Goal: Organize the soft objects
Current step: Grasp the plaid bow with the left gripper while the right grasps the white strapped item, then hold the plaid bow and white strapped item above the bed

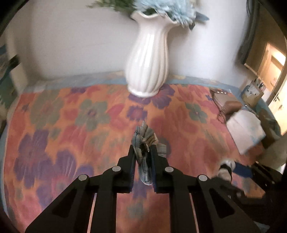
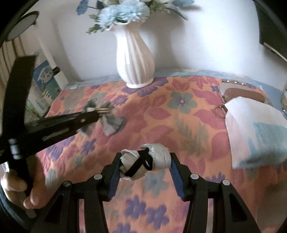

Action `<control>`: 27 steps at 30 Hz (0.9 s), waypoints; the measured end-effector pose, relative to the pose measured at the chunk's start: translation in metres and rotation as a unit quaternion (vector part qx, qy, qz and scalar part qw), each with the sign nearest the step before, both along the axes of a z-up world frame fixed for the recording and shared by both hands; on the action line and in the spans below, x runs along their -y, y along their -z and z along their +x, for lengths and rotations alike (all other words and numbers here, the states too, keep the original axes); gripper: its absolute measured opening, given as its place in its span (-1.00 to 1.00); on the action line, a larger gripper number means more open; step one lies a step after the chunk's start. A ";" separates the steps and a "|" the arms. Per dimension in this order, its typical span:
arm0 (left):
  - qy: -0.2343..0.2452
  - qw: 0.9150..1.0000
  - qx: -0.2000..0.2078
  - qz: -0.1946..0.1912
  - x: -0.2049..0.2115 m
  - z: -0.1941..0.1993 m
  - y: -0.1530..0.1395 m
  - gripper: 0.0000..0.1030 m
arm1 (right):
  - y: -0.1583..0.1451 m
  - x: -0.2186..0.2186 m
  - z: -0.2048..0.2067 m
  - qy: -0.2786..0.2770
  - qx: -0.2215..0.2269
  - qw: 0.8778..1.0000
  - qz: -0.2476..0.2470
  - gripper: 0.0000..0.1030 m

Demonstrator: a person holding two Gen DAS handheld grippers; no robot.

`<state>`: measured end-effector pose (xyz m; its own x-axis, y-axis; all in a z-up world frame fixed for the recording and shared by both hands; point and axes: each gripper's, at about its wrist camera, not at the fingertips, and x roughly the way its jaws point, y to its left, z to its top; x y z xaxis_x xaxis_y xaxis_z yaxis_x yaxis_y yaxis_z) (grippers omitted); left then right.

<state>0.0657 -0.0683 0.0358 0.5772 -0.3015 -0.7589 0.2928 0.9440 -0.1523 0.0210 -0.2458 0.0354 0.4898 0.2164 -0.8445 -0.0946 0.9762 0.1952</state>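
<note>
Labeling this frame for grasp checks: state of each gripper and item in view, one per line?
left gripper: shut on the blue-grey cloth
blue-grey cloth: bunched, pinched between the pads
right gripper: shut on the white rolled bundle
white rolled bundle: rolled, black band around it, held off the bedspread
vase: upright, flowers in it
white bag: lying on the bedspread

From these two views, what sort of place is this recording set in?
Most likely a room in a home, though which room I cannot tell. A flowered cloth covers the table or bed, a white vase of blue flowers stands by the wall, and a purse lies on the cloth.
</note>
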 end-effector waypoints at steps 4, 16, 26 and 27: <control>-0.014 1.000 0.004 -0.022 -0.028 -0.044 -0.005 -0.77 | -0.004 -0.010 -0.017 -0.005 0.002 1.000 -0.003 -0.03; -0.047 0.995 0.001 -0.089 -0.062 -0.060 0.020 -0.77 | 0.014 -0.022 -0.028 -0.004 -0.003 0.999 -0.036 0.02; -0.042 0.994 0.003 -0.097 -0.062 -0.063 0.020 -0.77 | 0.018 -0.027 -0.029 -0.004 -0.011 0.999 -0.047 0.48; -0.042 0.994 0.004 -0.096 -0.061 -0.063 0.020 -0.77 | 0.018 -0.027 -0.029 -0.002 -0.012 0.999 -0.051 0.54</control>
<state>0.0025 -0.0069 0.0158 0.6119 -0.3911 -0.6875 0.2152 0.9187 -0.3311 -0.0080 -0.2189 0.0175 0.4693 0.1310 -0.8733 -0.0946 0.9907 0.0978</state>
